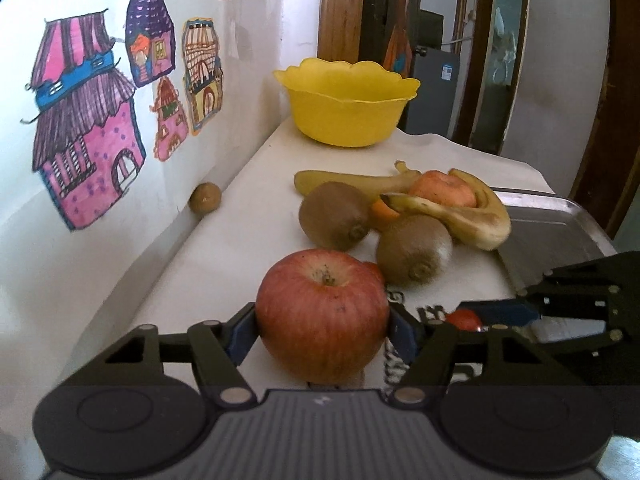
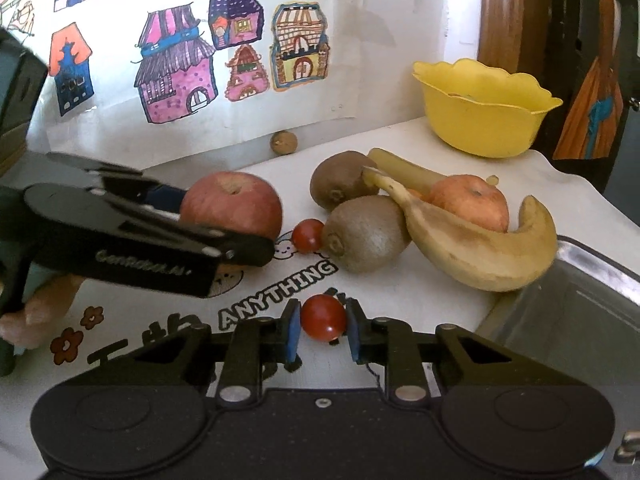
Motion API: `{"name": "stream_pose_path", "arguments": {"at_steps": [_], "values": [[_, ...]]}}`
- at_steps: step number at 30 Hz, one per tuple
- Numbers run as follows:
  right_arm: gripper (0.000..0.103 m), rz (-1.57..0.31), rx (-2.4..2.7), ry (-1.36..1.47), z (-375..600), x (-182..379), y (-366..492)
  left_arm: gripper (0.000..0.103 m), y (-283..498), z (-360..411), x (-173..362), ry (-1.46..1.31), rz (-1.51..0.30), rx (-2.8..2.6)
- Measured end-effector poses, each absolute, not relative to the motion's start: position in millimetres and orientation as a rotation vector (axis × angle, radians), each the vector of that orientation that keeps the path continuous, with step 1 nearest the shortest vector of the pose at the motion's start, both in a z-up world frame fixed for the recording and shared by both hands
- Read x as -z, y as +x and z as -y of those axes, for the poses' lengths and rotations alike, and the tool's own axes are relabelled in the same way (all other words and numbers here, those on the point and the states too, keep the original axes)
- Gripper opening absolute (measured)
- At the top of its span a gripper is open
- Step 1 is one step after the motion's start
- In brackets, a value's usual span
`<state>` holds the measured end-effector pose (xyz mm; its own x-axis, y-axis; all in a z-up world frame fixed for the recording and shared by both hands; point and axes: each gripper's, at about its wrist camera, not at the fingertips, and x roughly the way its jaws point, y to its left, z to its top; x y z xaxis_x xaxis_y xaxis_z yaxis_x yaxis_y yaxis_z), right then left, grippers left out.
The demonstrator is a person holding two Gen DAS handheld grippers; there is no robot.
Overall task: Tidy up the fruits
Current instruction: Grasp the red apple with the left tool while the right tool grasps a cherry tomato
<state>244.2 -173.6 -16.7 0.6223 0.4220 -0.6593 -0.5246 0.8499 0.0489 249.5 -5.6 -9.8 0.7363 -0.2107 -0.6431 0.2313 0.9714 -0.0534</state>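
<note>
My left gripper (image 1: 322,326) is shut on a red apple (image 1: 322,312), which also shows in the right wrist view (image 2: 234,204). My right gripper (image 2: 323,330) is shut on a cherry tomato (image 2: 323,317), seen small in the left wrist view (image 1: 464,319). On the white cloth lie two kiwis (image 1: 334,216) (image 1: 414,250), bananas (image 1: 460,216), a second apple (image 1: 444,189) and another cherry tomato (image 2: 307,235). A yellow bowl (image 1: 346,102) stands at the back. A metal tray (image 1: 552,224) lies at the right.
A small brown fruit (image 1: 205,198) rests against the wall at the left. The wall carries coloured house drawings (image 1: 88,136). A wooden door frame (image 1: 340,8) rises behind the bowl. The cloth has printed letters (image 2: 280,296).
</note>
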Motion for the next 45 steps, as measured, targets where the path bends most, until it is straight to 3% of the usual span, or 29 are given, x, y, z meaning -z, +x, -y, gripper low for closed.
{"name": "stream_pose_path", "arguments": {"at_steps": [23,45], "values": [[0.025,-0.612,-0.413,-0.079,250,-18,181,0.071,206,53,-6,-0.041,-0.713,0.328],[0.025,-0.582,-0.175,-0.051,359,7,167,0.072,230,174,7,-0.004,-0.698,0.463]]}}
